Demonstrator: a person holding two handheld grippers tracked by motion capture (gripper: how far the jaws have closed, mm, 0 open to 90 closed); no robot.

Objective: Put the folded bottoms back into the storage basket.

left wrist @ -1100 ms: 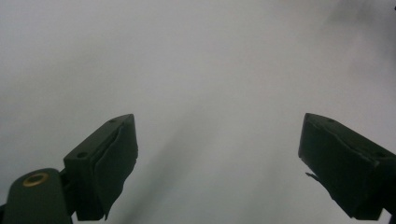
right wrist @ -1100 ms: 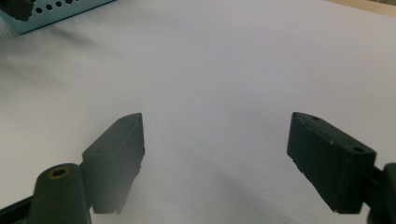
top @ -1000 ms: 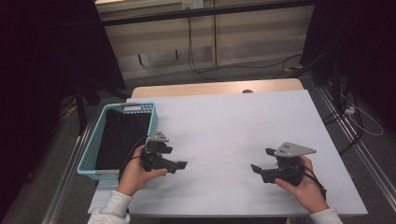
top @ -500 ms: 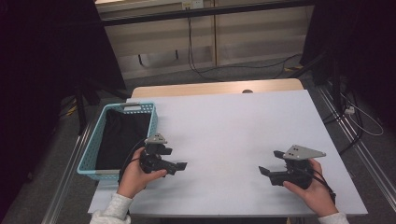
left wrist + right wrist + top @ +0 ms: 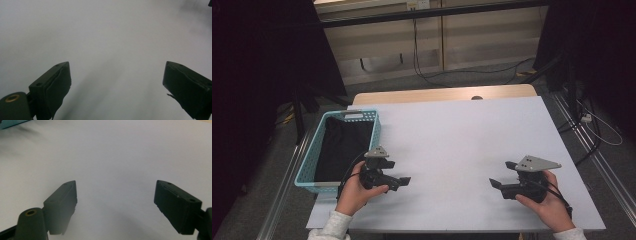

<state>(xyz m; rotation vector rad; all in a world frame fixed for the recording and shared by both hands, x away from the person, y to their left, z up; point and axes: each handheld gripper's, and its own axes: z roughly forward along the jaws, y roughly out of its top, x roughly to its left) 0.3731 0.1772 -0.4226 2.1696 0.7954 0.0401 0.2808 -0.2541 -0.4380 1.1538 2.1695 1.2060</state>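
My left gripper [image 5: 397, 172] rests low over the white tabletop [image 5: 462, 135] at the front left, held by a hand, its jaws pointing right. In the left gripper view the left gripper [image 5: 116, 85] stands open with only bare white surface between the jaws. My right gripper [image 5: 502, 174], with a grey three-cornered plate on top, sits at the front right and points left toward the other. In the right gripper view the right gripper [image 5: 115, 202] is open too, with nothing between its jaws.
A teal plastic basket [image 5: 310, 182] stands at the table's left edge, just behind the left hand, with a black cloth [image 5: 343, 145] inside. Its corner [image 5: 10, 122] shows far off in the right gripper view. A wooden strip [image 5: 442, 95] borders the far edge.
The right gripper has drifted slightly to the right and toward the front edge. The left gripper has stayed where it was. Both remain open.
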